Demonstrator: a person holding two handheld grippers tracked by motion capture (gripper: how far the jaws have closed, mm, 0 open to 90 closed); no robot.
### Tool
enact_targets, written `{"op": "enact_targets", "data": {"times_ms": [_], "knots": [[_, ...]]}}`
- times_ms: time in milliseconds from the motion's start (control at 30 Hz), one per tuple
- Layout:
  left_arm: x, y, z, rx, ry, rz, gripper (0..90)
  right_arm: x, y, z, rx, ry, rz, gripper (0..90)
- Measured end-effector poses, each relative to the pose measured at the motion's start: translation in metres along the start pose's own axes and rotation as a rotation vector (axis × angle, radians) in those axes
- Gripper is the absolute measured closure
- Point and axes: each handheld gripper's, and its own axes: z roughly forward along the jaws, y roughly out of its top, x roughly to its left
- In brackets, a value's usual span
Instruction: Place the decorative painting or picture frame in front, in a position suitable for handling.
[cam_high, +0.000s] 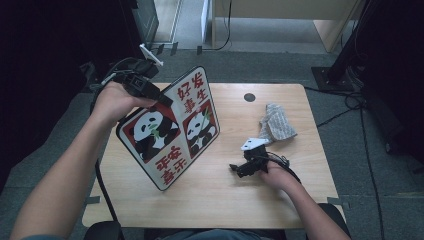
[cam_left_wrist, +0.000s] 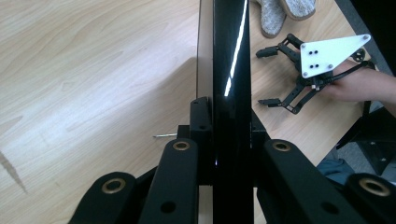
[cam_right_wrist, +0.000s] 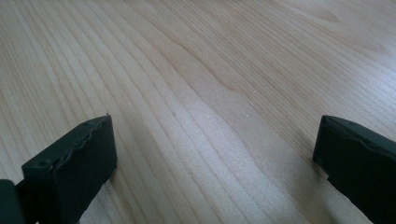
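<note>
In the high view a pale wooden table (cam_high: 220, 200) with rounded corners stands on grey carpet, with a round black grommet (cam_high: 249, 97) near its far edge. The room around it is dim: black shapes fill the upper left and right of the frame, cables trail over the floor at the right, and a light wood cabinet shows along the top. The left gripper (cam_high: 159, 95), at the upper left of the table, is clamped on the top edge of a black-rimmed tray (cam_high: 170, 130), printed with two pandas and red characters, which stands tilted with its lower edge on the table, left of centre. In the left gripper view the tray (cam_left_wrist: 229, 70) runs edge-on up the middle of the frame, pinched between both jaws, with wood grain to its left. The right gripper (cam_high: 239, 169) lies low on the table at lower right, its jaws spread wide with nothing between them; the right gripper view shows bare wood grain (cam_right_wrist: 201, 93) between them. A grey cloth (cam_high: 276, 125) lies crumpled just beyond that hand.
</note>
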Motion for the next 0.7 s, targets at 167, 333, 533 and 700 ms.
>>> {"op": "enact_targets", "data": {"times_ms": [167, 333, 533, 700], "knots": [[-0.007, 0.0025, 0.0056, -0.001, -0.017, -0.006, 81.3, 0.0001, 0.0, 0.0001, 0.0, 0.0, 0.0, 0.0], [-0.0078, 0.003, 0.0097, -0.013, -0.036, -0.006, 81.0, 0.0001, 0.0, 0.0, 0.0, 0.0, 0.0, 0.0], [-0.0048, 0.0027, 0.0101, -0.017, -0.03, -0.008, 80.7, 0.0001, 0.0, 0.0001, -0.001, -0.001, 0.0, 0.0], [-0.0012, 0.0034, 0.0093, -0.034, -0.06, -0.013, 75.9, 0.0001, 0.0, 0.0, 0.0, 0.0, 0.001, 0.0]]}}
